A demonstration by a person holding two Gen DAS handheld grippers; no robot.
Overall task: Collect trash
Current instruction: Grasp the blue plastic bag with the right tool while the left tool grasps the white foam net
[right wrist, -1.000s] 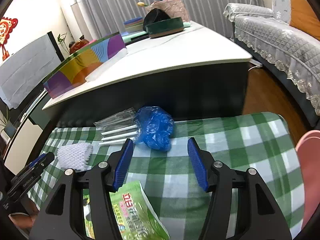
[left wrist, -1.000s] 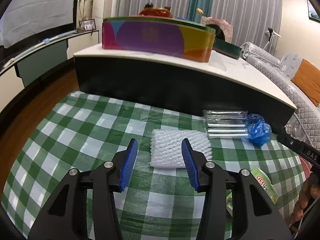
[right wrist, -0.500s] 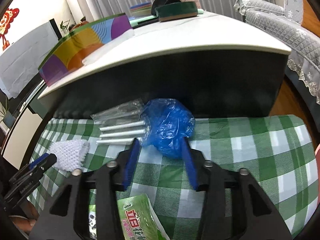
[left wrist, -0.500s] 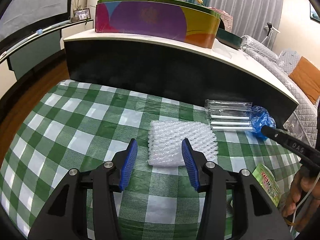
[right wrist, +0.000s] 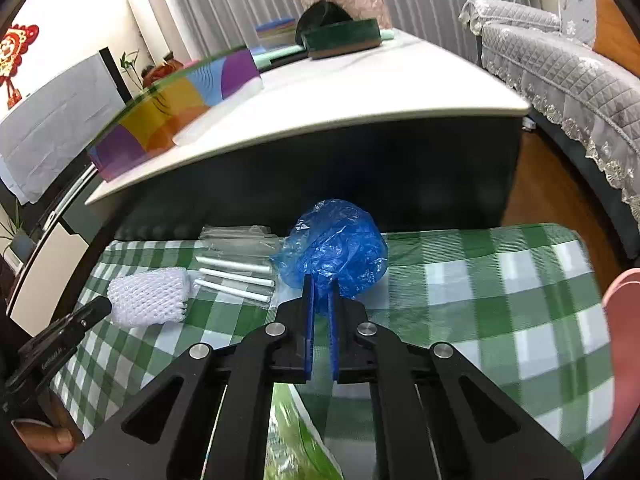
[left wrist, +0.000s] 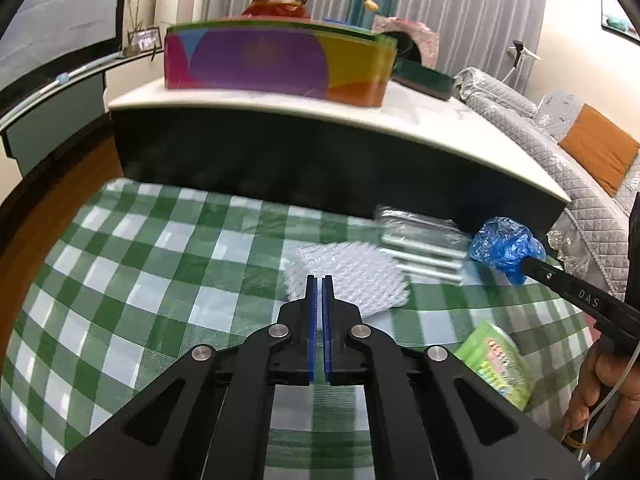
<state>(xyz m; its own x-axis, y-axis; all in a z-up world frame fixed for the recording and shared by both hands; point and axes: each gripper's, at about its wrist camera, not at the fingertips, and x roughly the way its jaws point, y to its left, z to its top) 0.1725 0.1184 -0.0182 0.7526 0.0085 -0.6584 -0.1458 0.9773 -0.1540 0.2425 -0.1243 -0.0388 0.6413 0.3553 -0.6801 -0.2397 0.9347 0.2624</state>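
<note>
A white foam net sleeve [left wrist: 348, 276] lies on the green checked cloth [left wrist: 160, 280]. My left gripper [left wrist: 319, 280] is shut on its near edge; it also shows in the right wrist view [right wrist: 148, 298]. A crumpled blue plastic bag [right wrist: 336, 248] lies at the back of the cloth. My right gripper [right wrist: 321, 284] is shut on its near side. In the left wrist view the blue bag [left wrist: 506, 246] sits at the tip of the right gripper. A clear packet of white straws [right wrist: 236, 264] lies between the two items.
A green snack wrapper [left wrist: 496, 364] lies at the front right of the cloth. A black cabinet with a white top [right wrist: 360, 92] stands right behind the cloth and bears a colourful box [left wrist: 276, 64]. A grey sofa [right wrist: 560, 60] is at the right.
Both grippers have closed: the left on the foam net sleeve, the right on the blue bag. The right gripper moved forward to the bag.
</note>
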